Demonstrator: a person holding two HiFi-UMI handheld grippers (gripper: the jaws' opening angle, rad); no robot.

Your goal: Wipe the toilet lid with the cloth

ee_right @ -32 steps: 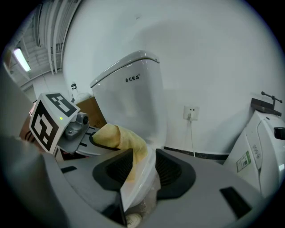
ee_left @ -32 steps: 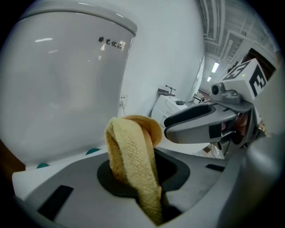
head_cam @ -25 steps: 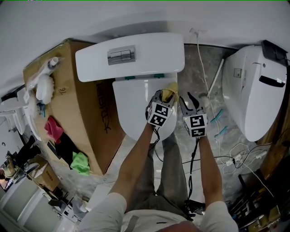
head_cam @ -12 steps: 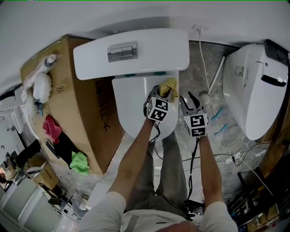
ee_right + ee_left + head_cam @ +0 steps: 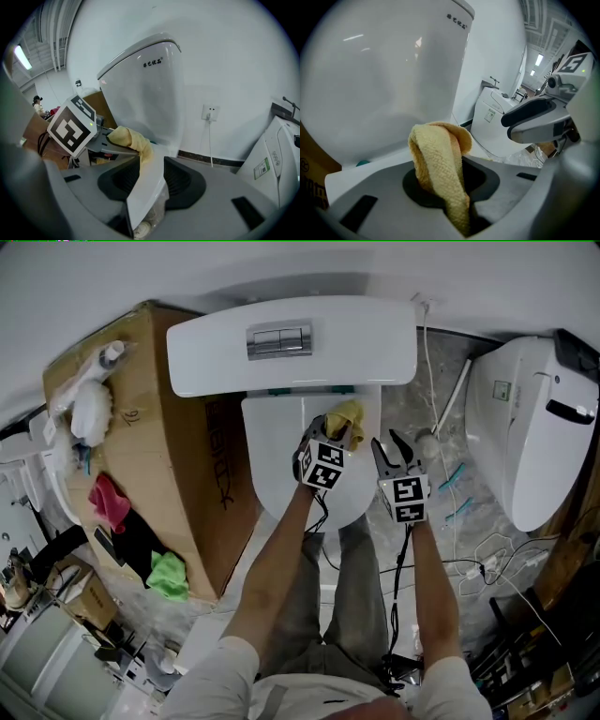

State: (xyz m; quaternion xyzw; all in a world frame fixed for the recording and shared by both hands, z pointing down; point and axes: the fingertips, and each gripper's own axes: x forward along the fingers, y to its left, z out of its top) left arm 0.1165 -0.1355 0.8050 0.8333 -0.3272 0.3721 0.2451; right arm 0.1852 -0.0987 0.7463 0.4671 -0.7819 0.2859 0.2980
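Note:
The white toilet lid (image 5: 277, 465) lies closed below the tank (image 5: 375, 357). My left gripper (image 5: 336, 430) is over the lid's far right part, shut on a yellow cloth (image 5: 350, 416) that bunches out past its jaws. In the left gripper view the cloth (image 5: 440, 159) stands up from the pinched jaws of that gripper (image 5: 457, 206), with the tank's white wall behind. My right gripper (image 5: 392, 448) hangs at the lid's right rim, jaws apart. In the right gripper view the lid's white edge (image 5: 150, 187) runs through the gap between those jaws, and the cloth (image 5: 133, 140) shows beyond.
A large cardboard box (image 5: 159, 427) stands against the toilet's left side, with a pink rag (image 5: 111, 502) and a green rag (image 5: 169, 576) by it. A second toilet (image 5: 534, 427) stands at right. Cables (image 5: 487, 559) lie on the marble floor, with a hose (image 5: 448, 399) farther back.
Both grippers now sit a little farther left relative to the tank, and the cloth is closer to the lid's middle. Their states look the same.

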